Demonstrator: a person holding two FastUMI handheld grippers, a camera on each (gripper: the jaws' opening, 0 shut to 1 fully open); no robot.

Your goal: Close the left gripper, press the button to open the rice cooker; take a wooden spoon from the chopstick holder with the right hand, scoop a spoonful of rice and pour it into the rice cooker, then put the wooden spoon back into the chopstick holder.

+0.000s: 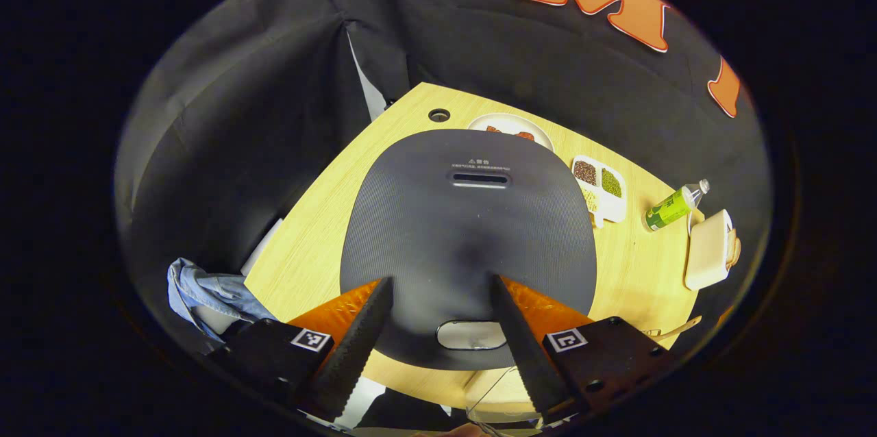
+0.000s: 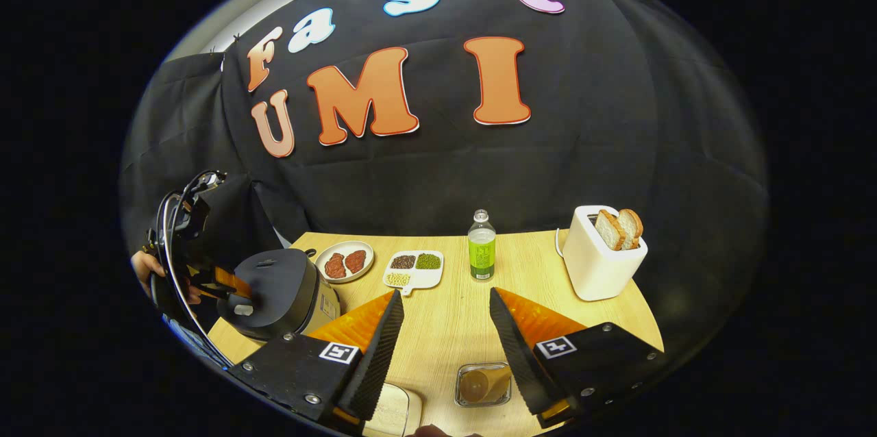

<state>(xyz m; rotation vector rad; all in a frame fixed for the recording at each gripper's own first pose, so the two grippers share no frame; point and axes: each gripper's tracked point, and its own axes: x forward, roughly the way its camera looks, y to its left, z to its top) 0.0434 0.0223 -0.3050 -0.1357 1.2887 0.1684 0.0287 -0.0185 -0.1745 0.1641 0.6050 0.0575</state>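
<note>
The rice cooker has a dark ribbed lid that is down, with a pale oval button at its near edge. My left gripper hovers just above the lid, open, its fingers either side of the button. In the right gripper view the cooker stands at the table's left, with a hand holding the left gripper over it. My right gripper is open and holds nothing above the table's front. Below it stands the square metal chopstick holder with the wooden spoon inside, and a tray of white rice to its left.
Behind the cooker lie a plate of meat and a divided dish of beans. A green bottle stands mid-table and a white toaster with bread at the right. Blue denim cloth hangs off the table's left edge.
</note>
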